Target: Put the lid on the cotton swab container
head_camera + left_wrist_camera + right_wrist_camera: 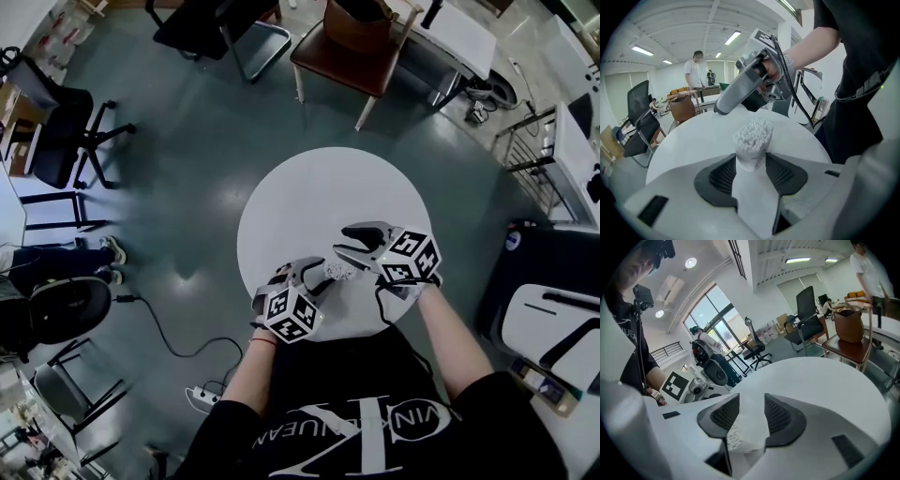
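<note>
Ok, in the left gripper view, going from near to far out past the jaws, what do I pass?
cotton swab container → right gripper → brown chair → standing person

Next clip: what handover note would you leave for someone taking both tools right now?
Left tool: jaws wide around the cotton swab container, pads at its sides; pressing or not, unclear.
Right tool: open, gripping nothing; container shows in its gap.
Container is between both tools, at the white table's near side.
No loose lid in view; whether one is already on, unclear.
To do: confirm the lid, then let go.
</note>
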Demonstrator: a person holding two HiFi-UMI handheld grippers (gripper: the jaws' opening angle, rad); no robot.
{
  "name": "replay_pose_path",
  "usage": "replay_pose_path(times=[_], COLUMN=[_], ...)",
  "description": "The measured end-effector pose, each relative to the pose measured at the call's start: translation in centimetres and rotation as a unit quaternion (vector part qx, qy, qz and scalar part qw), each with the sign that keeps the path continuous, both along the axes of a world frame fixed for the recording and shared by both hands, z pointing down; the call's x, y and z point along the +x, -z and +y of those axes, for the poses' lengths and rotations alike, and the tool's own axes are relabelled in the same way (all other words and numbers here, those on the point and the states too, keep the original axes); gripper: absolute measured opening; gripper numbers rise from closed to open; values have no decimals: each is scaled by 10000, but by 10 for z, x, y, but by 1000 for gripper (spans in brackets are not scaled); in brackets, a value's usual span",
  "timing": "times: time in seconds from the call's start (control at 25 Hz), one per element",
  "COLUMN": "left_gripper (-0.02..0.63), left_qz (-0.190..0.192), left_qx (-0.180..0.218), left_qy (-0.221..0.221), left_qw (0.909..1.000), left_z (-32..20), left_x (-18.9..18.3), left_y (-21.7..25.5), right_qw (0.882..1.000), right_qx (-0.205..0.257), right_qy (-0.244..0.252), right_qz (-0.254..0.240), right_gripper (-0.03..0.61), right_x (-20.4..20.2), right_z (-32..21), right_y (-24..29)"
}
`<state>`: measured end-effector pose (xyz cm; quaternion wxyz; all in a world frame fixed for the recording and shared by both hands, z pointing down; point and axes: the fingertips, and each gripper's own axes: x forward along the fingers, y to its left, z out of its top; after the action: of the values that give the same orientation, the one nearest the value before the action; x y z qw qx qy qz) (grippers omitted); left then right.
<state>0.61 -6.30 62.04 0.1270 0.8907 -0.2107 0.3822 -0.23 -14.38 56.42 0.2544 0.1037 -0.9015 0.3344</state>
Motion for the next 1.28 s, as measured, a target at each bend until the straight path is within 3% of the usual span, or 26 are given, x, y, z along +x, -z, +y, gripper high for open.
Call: replay_pose_path(times=[0.36,0.8,1.28], left_gripper=[190,189,189], left_qz=[-28,-123,-206], left_qx=[13,9,6], left_qy=[239,329,372], left_qw=[9997,9994,9991], left_z=[1,2,3], left_x=[-2,-3,-8], left_y=[1,1,0], right_qw=[9987,9977,9973], right_qx=[-163,54,-26], right_qy=[193,455,475], right_qz=[-434,-499,-562], right_gripper=[152,150,147], right_x=[-1,-4,-10], right_z=[10,32,52], right_y=[16,31,34])
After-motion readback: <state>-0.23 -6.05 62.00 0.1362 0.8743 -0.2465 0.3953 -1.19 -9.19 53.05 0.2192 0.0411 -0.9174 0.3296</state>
